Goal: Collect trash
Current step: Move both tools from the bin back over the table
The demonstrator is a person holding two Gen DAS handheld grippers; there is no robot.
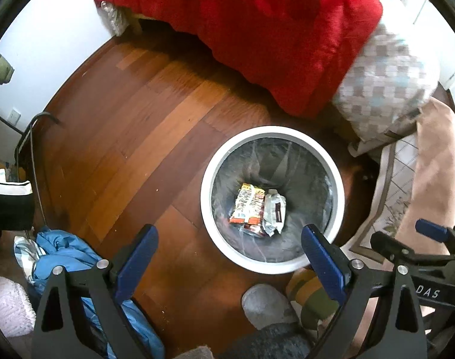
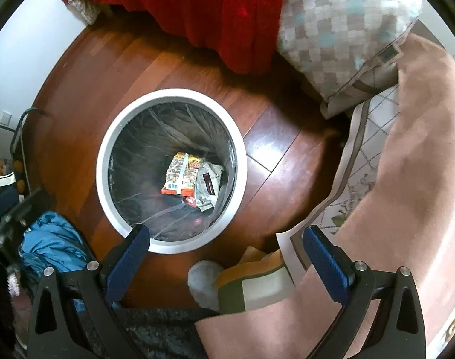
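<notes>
— Left wrist view first: what does the room give us?

— Reddish-brown plank floor (image 1: 143, 137), glossy, with pale walls behind. A crumpled red blanket (image 1: 272, 30) spills off the bed, beside a checkered pillow (image 1: 386, 83) in grey, beige and pale blue. A round white-rimmed trash bin (image 1: 272, 266), lined with thin clear plastic, stands on the boards.

— And the trash?

— At the bottom of the bin: an orange printed wrapper (image 1: 247, 206) touching a crinkled silver-white wrapper (image 1: 274, 209).

— The grippers?

— The left gripper (image 1: 227, 257) has its blue-padded jaws spread wide, nothing between them, above the floor and the bin's near rim. In the right wrist view the right gripper (image 2: 224, 257) is equally wide apart and empty, the bin (image 2: 106, 179) ahead to its left.

— Anything else?

— A rumpled blue garment (image 2: 51, 245) on the floor, a soft pink blanket (image 2: 412, 155), and a pale patterned rug (image 2: 365, 161) with a brown border
</notes>
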